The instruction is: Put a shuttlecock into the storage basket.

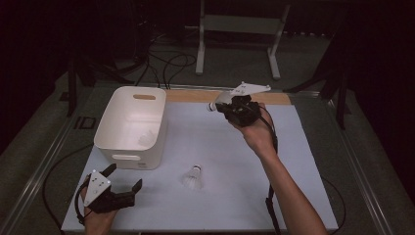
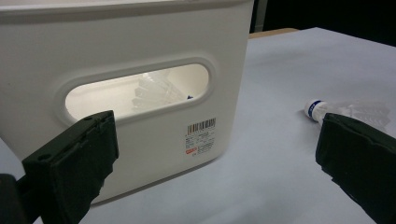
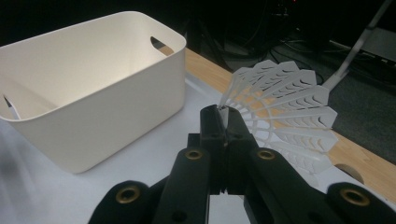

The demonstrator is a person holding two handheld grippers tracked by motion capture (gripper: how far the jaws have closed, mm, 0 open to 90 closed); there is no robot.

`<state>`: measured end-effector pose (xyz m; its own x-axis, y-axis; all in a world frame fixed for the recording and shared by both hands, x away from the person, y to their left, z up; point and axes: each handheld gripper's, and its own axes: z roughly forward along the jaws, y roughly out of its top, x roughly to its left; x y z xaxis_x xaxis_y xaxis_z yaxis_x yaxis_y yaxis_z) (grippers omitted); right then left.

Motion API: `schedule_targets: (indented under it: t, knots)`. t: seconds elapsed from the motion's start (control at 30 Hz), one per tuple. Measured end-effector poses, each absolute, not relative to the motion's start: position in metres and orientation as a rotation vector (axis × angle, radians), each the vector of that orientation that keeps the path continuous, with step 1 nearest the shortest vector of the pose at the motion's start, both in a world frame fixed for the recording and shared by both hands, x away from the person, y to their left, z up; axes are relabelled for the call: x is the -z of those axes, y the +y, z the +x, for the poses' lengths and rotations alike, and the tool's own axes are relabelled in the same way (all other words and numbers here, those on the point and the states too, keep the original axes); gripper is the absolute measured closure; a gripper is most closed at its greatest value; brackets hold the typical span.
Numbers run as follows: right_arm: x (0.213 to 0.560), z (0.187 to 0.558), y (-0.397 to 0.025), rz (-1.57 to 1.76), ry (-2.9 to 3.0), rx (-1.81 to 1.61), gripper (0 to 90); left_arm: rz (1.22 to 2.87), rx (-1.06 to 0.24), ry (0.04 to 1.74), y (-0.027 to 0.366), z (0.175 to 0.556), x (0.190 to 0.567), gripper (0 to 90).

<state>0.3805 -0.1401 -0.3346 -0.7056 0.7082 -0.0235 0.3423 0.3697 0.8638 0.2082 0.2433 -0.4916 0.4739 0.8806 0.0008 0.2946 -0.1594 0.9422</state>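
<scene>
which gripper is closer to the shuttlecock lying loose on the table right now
Left. The left gripper sits open just left of the loose shuttlecock, at the table's near edge. The right gripper is raised near the far edge, shut on another shuttlecock.

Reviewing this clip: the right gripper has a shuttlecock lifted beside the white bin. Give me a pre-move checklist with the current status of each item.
1. Grip on the held shuttlecock: right gripper jaws closed on its skirt edge. Ok.
2. Held shuttlecock over the bin opening: it is beside the far right corner, not above it. Not ok.
3. Bin upright, opening unobstructed. Ok.
4. Room inside: one shuttlecock in the bin, much floor free. Ok.
5. Left gripper out of the path: open, low at the near side of the bin. Ok.
6. Remaining shuttlecock on the table: lying free, reachable. Ok.
</scene>
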Motion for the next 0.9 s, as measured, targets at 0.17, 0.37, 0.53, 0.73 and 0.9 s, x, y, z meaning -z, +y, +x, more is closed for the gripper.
schedule_targets:
  t: [0.17,0.37,0.53,0.73,0.9]
  knots:
    - [0.333,0.382,-0.138,0.91,2.246,-1.275,89.2,1.699,-0.717,1.016,0.243,0.208,0.492,0.0]
    - [0.328,0.384,-0.133,0.897,2.242,-1.275,89.2,1.699,-0.717,1.016,0.243,0.209,0.492,0.0]
    - [0.324,0.386,-0.13,0.884,2.245,-1.275,89.2,1.698,-0.715,1.017,0.242,0.209,0.492,0.0]
    - [0.322,0.387,-0.126,0.866,2.246,-1.27,89.3,1.7,-0.715,1.016,0.242,0.209,0.492,0.0]
    - [0.32,0.389,-0.122,0.867,2.246,-1.272,89.3,1.697,-0.715,1.016,0.243,0.209,0.492,0.0]
